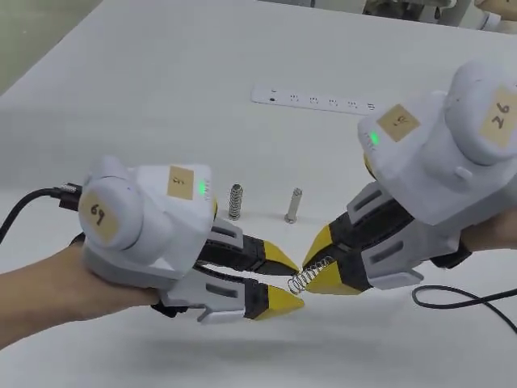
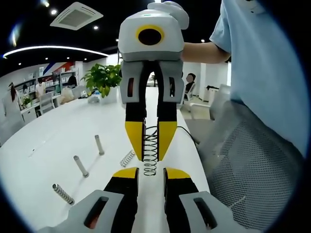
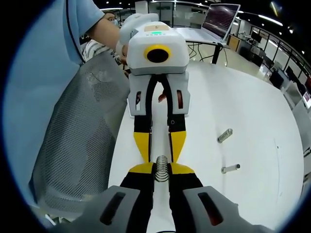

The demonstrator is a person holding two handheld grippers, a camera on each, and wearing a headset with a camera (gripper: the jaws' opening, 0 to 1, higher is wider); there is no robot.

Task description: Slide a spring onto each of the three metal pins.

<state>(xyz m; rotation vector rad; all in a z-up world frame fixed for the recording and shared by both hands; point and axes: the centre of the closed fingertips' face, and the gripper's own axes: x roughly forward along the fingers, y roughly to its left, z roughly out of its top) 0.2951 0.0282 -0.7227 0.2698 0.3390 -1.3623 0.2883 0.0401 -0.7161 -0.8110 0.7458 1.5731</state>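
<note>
Seemingly for a regrip, right gripper [image 1: 319,271] pinches the spring [image 1: 307,277] lower centre; left gripper [image 1: 296,284] gapes empty around its free end.

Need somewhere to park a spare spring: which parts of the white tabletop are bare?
Bare: the white tabletop between the white power strip and the upright metal pins, and beyond the left gripper. Crowded: where it meets the right gripper holding the coil spring.
</note>
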